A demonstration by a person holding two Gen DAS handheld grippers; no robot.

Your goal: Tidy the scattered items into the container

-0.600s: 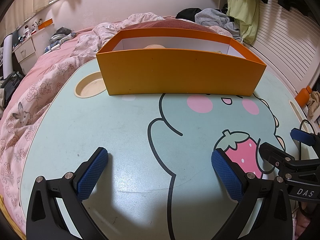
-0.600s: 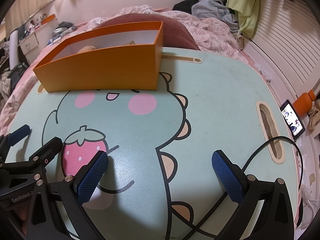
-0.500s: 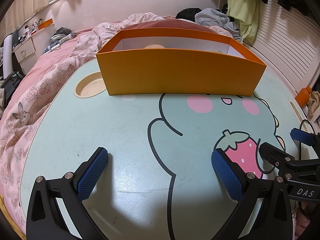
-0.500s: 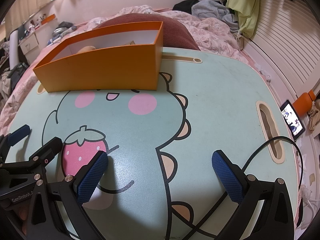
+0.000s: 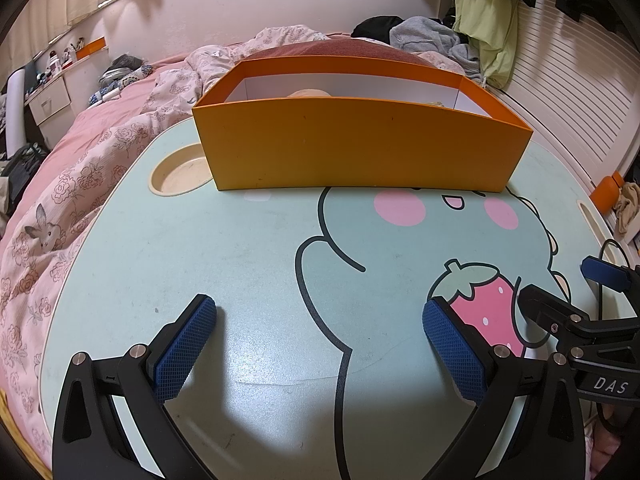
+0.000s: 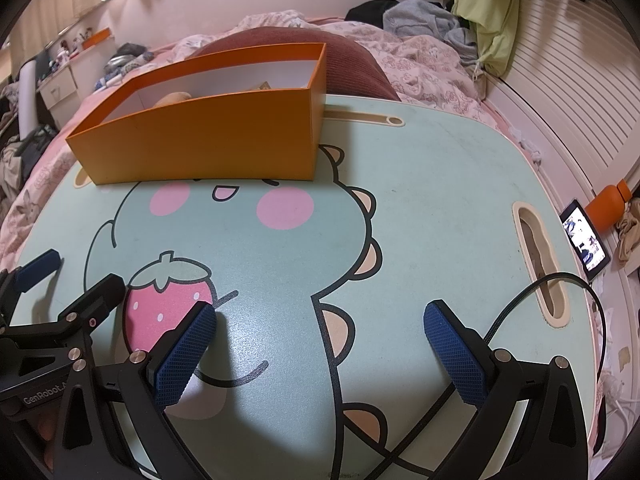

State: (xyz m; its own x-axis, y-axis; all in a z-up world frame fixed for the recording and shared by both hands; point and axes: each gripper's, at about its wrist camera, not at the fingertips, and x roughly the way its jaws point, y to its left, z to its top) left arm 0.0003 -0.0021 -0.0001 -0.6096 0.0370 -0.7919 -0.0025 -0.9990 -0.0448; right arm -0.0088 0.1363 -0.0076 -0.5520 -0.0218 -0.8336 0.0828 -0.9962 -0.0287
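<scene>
Seeing nothing loose on the tabletop [image 5: 240, 248] and the orange container [image 5: 360, 148] at its far edge, keep your left claw [image 5: 320, 344] and right claw [image 6: 320, 344] spread and empty while you check it

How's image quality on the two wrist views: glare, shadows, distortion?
Left wrist: sharp, heavy fisheye bowing of the orange box, dark corner vignette, soft sheen on the table between the left gripper fingers. Right wrist: equally sharp, fingers cast soft shadows under the right gripper, phone screen bright.
</scene>
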